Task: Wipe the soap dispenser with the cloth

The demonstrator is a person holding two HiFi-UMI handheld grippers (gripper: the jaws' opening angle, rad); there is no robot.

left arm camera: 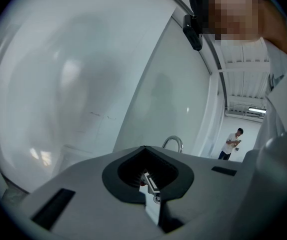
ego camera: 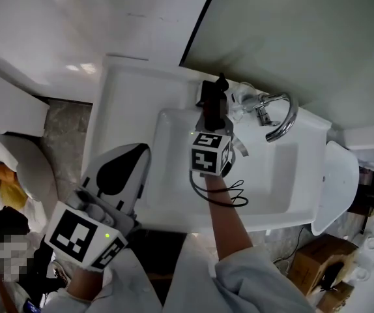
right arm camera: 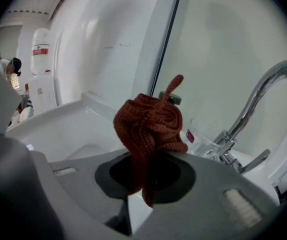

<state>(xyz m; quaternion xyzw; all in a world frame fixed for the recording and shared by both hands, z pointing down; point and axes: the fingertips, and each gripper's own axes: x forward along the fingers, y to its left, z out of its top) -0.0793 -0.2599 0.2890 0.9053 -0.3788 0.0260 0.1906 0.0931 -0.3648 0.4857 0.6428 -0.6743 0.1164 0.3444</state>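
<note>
The cloth [right arm camera: 151, 126], mid-frame in the right gripper view, is a rust-red knit: coarse, ribbed and matt. The right gripper [right arm camera: 139, 196] pinching it is smooth, matt grey plastic with darker matt pads, and the left gripper [left arm camera: 151, 184] shows the same dull grey plastic. The faucet [right arm camera: 263, 94] at right is polished chrome metal — mirror-bright. The sink [ego camera: 125, 87] is glossy white and smooth, like glazed ceramic. The wall panels [ego camera: 76, 18], upper left in the head view, are smooth white with a soft sheen. A clear container [right arm camera: 206, 134] beside the faucet looks glassy.
</note>
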